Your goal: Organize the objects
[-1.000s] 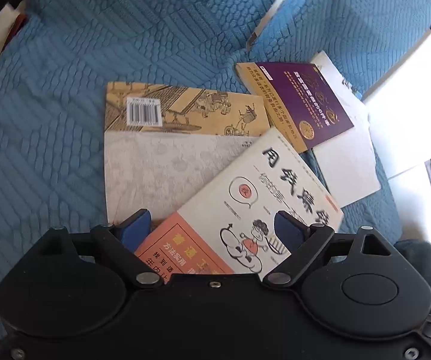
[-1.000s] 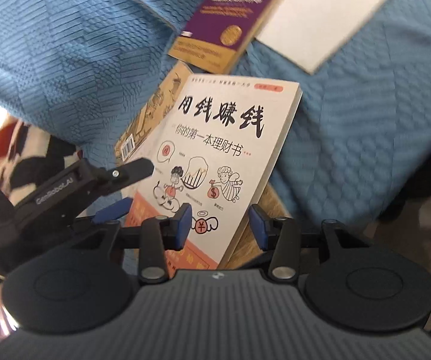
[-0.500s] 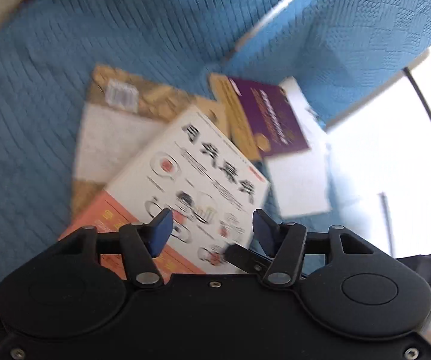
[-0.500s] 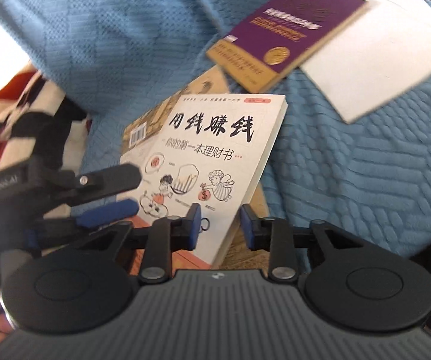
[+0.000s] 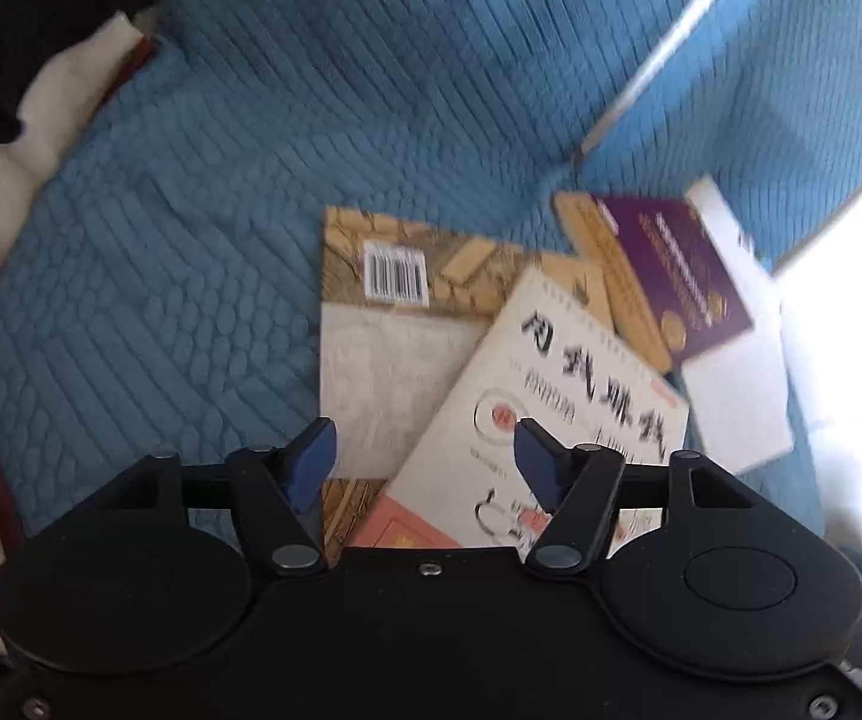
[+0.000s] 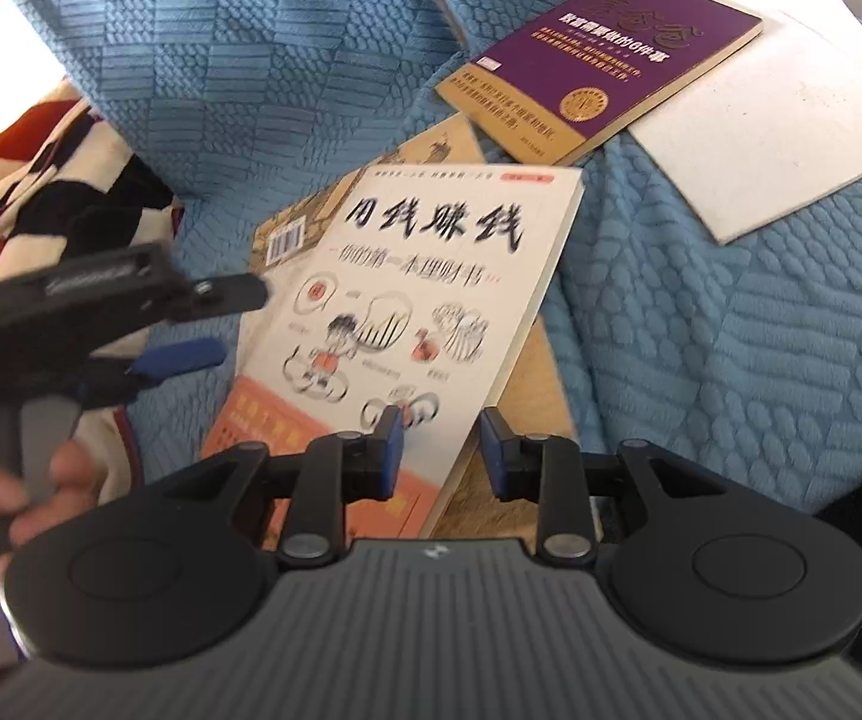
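Note:
A white book with a cartoon cover (image 5: 551,396) (image 6: 431,276) lies slanted on a tan book with a barcode (image 5: 395,312) (image 6: 287,234). Beyond them a purple book (image 5: 671,276) (image 6: 599,66) rests partly on a white board (image 5: 737,408) (image 6: 779,126). My left gripper (image 5: 422,462) (image 6: 221,324) hovers over the near edges of the tan and white books, its jaws opening and pressing on nothing. My right gripper (image 6: 442,450) straddles the white book's lower right edge from above, its jaws also opening, pads clear of the book.
Everything lies on a blue quilted cover (image 5: 251,180) (image 6: 731,330). A red, black and white patterned cloth (image 6: 41,180) bunches at the left. A person's hand (image 6: 41,480) holds the left gripper's handle. Bright white glare (image 5: 851,300) fills the right edge.
The left gripper's jaws have narrowed and its view swung right, then back. The right gripper rolled, and its jaws narrowed then widened slightly. The books kept their places.

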{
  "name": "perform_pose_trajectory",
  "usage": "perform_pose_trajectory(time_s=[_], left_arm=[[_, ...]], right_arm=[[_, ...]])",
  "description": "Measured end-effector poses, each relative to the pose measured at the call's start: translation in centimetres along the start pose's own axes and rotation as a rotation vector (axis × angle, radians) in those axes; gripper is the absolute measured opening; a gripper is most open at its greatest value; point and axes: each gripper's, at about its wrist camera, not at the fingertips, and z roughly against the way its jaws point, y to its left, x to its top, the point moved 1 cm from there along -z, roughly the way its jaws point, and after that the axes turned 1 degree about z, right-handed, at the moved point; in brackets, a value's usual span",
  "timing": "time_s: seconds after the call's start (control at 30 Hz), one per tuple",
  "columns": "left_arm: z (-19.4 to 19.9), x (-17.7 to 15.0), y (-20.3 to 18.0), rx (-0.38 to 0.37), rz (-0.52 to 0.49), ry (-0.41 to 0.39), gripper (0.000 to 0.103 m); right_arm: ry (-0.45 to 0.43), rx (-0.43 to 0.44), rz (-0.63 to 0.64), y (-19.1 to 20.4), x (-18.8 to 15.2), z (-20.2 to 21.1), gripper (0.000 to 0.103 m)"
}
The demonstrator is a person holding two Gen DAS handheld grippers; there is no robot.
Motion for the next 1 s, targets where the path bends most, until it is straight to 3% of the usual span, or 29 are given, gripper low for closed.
perform_pose_trajectory(time_s=[0.17, 0.3, 0.47, 0.8, 1.0], left_arm=[[-0.1, -1.1, -1.4, -0.007, -0.088, 0.016, 0.058], [0.2, -1.7, -1.6, 0.000, -0.098, 0.015, 0.055], [0.7, -2.4, -1.0, -0.012, 0.003, -0.014, 0.049], [0.9, -4.9, -3.4, -0.007, -0.010, -0.008, 0.049], [1.5, -6.5, -4.0, -0.001, 0.009, -0.013, 0.049]], right_arm=[[0.007, -0.004, 0.068, 1.6, -1.4, 0.1, 0.047], [-0.006, -0.011, 0.103, 1.9, -1.6, 0.1, 0.050], [-0.019, 0.018, 0.051, 0.6, -0.7, 0.0, 0.050], [-0.044, -0.048, 0.082, -1.5, 1.7, -0.1, 0.042], [-0.019, -0.031, 0.103, -2.9, 2.5, 0.3, 0.037]])
